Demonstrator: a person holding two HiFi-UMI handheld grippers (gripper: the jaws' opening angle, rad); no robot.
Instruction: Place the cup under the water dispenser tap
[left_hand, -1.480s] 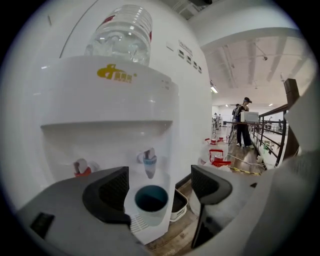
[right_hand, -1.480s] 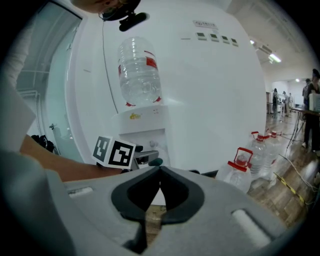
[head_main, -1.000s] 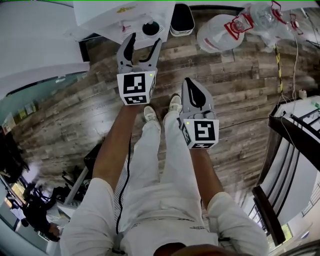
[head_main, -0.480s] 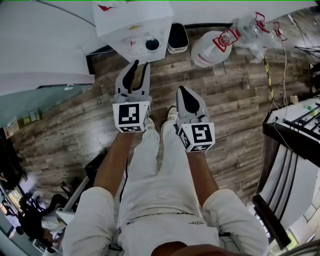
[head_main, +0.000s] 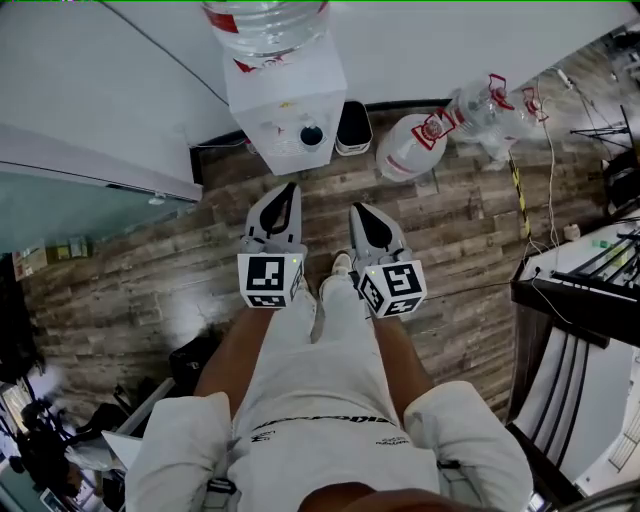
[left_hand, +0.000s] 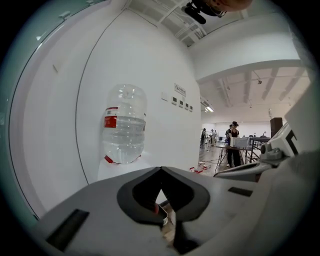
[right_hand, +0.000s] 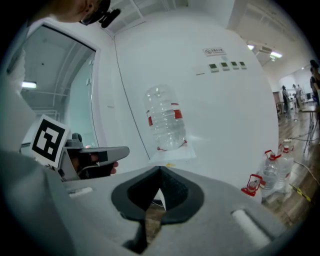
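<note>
Cup (head_main: 312, 135) shows only as a small dark round mouth seen from above. It stands on the ledge (head_main: 288, 152) at the front of the water dispenser (head_main: 285, 105), toward that ledge's right end. By my reading it is already under the tap, though the tap itself cannot be made out from here. The cup looks small and open-topped, so I judge it light and easy to tip or slide. Whether its wall is stiff or soft is too small to tell. A mild pinch on the side wall a little under the rim, keeping it upright, would be the safe hold. Neither gripper touches it. The left gripper (head_main: 289, 190) hangs over the wooden floor (head_main: 170, 260), apart from the dispenser. Its jaws have just been closing and now meet tip to tip with nothing between them. The right gripper (head_main: 356, 208) is just beside it, fingers likewise pressed together and empty. An upturned clear bottle (head_main: 265, 20) sits on top of the dispenser. A black bin (head_main: 352, 128) stands against the dispenser's right side, and spare water jugs (head_main: 410, 145) lie on the floor further right.
</note>
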